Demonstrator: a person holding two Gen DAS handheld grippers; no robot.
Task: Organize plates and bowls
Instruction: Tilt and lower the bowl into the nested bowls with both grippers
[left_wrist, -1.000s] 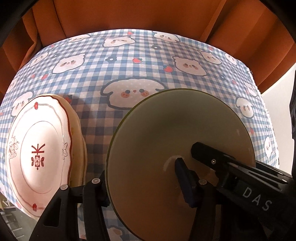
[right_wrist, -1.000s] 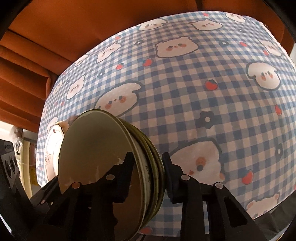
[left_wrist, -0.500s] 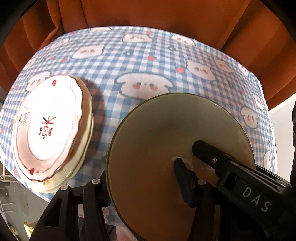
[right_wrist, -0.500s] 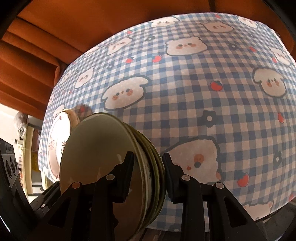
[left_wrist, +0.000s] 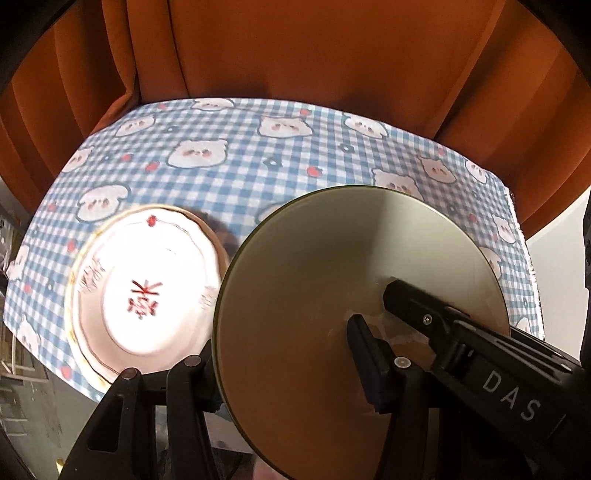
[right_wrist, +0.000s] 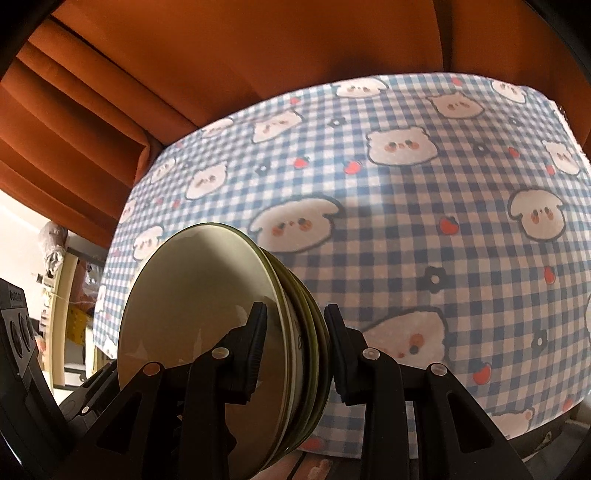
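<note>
we've got the stack of green plates (right_wrist: 207, 332) clamped at its rim in both claws: right gripper (right_wrist: 295, 343) closed across all of the stack's edges, left gripper (left_wrist: 284, 358) closed on it too. held up on edge over the checkered tablecloth (right_wrist: 424, 229). the white plates (left_wrist: 147, 291) sit on the cloth just left, partly hidden behind the stack. orange curtain (left_wrist: 314, 48) at the back.

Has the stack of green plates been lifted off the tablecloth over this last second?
Yes. The stack of green plates, gripped by both tools, has risen: more curtain shows beyond the tablecloth.
</note>
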